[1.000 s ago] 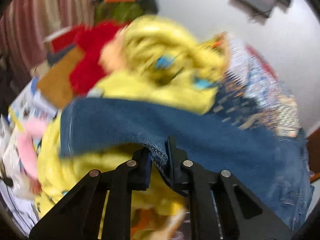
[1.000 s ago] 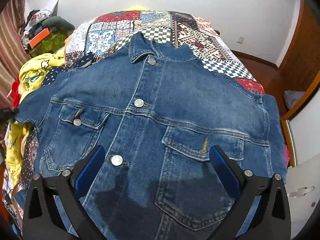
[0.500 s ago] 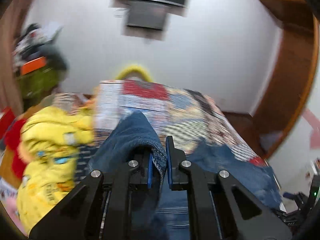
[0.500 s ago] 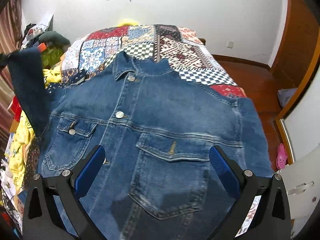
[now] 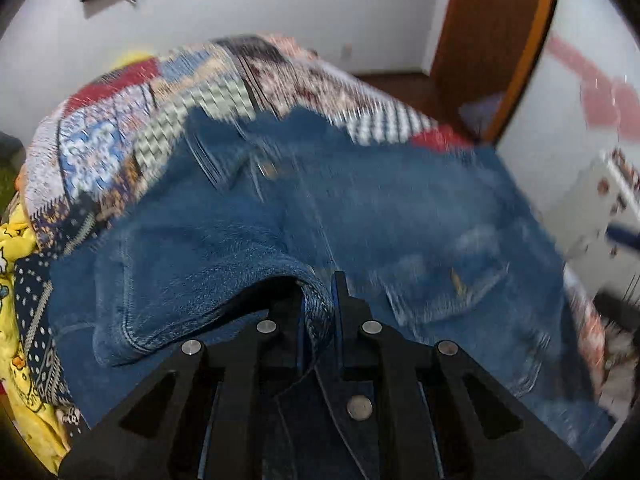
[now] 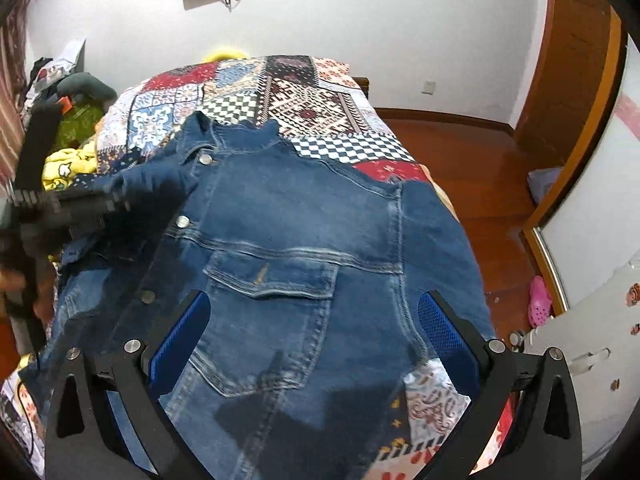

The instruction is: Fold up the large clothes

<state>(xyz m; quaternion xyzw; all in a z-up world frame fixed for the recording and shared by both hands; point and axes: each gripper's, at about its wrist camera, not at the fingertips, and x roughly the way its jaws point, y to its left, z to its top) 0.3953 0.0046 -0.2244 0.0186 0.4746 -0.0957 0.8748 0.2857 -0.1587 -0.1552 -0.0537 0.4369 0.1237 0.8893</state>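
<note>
A: Report the largest items first.

B: A bed with a patchwork quilt (image 6: 304,100) fills the middle of the room. A denim jacket (image 6: 304,216) lies front side up across the quilt, collar toward the far wall, buttons (image 6: 183,222) visible down the placket. Yellow printed fabric (image 5: 16,240) sits at the left edge of the bed.

A: Position of the jacket sleeve?

B: One sleeve (image 5: 192,276) is lifted and carried over the jacket body, its cuff end raised off the quilt. The left wrist view is motion-blurred, so finer detail is unclear.

A: Left gripper state?

B: The left gripper (image 5: 318,308) is clenched on the sleeve cuff; denim is pinched between the two fingers, and the sleeve hangs away to the left of them.

A: Right gripper state?

B: The right gripper (image 6: 312,340) hovers above the lower half of the jacket, fingers spread wide, grasping nothing. Its blue pads (image 6: 180,344) stand on either side of the chest pocket (image 6: 272,276).

A: Smaller items?

B: A pink shoe (image 6: 539,300) lies on the wooden floor to the right of the bed.
</note>
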